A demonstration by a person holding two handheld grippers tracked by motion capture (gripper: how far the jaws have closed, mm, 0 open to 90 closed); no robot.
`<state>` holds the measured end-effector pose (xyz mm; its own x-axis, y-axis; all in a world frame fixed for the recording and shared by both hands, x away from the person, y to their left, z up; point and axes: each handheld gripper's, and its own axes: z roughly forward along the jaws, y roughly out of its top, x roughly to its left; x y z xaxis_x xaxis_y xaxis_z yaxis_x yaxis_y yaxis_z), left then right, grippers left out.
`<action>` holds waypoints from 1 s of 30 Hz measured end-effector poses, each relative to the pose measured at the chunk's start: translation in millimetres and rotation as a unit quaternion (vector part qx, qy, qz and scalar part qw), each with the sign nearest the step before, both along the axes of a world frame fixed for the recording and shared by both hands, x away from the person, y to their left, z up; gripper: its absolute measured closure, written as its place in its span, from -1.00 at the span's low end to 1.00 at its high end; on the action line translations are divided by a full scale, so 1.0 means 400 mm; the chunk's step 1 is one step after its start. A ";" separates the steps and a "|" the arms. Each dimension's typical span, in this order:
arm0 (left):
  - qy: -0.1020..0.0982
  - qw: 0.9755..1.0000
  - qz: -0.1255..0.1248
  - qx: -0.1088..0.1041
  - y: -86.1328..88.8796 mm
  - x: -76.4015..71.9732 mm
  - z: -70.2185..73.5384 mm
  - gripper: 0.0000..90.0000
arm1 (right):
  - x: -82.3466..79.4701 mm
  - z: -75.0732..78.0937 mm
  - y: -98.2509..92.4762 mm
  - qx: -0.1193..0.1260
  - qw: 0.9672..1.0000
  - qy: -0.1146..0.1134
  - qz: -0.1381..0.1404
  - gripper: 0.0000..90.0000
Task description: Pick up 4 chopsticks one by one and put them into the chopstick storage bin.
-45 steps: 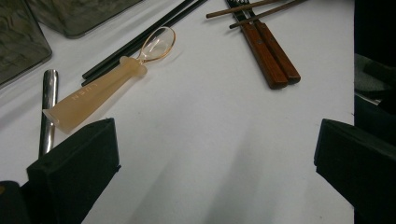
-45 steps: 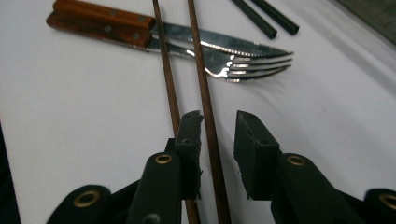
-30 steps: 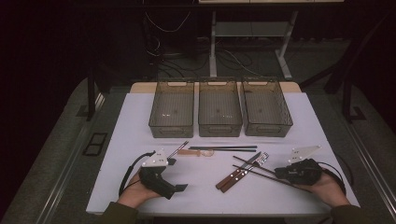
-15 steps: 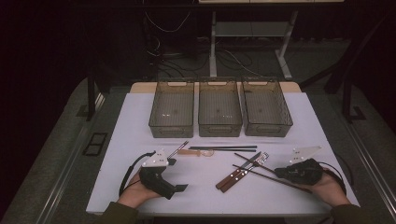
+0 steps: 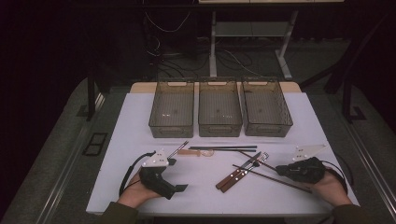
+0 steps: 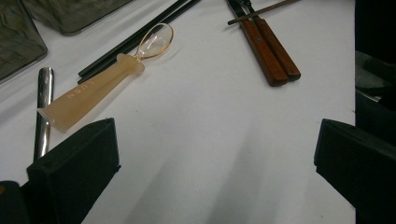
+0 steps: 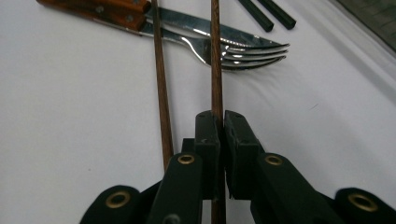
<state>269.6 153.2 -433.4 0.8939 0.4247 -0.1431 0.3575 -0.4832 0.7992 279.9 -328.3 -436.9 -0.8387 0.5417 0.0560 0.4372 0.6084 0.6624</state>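
Brown chopstick point(image 7: 215, 56) pinched between closed jaws of right gripper point(image 7: 219, 122), low over white table point(image 5: 140, 121) at its right front, crossing fork point(image 7: 233, 52). Second brown chopstick point(image 7: 161, 93) just beside, loose on table. Left gripper point(image 6: 215, 154) jaws wide apart, nothing between; translucent spoon point(image 6: 100, 81) ahead.

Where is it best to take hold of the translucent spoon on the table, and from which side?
Probably the spoon's thick, flat-sided handle, not the thin clear bowl. It lies flat just ahead of the left hand-held gripper, whose jaws stand wide open. Come from above, jaws across the handle's width. A metal rod lies close beside the handle's butt, so grip mid-handle.
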 end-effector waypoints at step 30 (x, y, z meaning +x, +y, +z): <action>-0.010 0.999 0.027 -0.020 0.012 0.006 -0.003 -1.00 | 0.025 0.081 0.066 0.098 0.994 -0.003 -0.040 0.89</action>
<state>271.8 158.2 -434.5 0.8722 0.4676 -0.1434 0.3665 -0.4308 0.8247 289.8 -302.1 -404.4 -0.7945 0.5852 0.1622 0.4743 0.4313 0.7675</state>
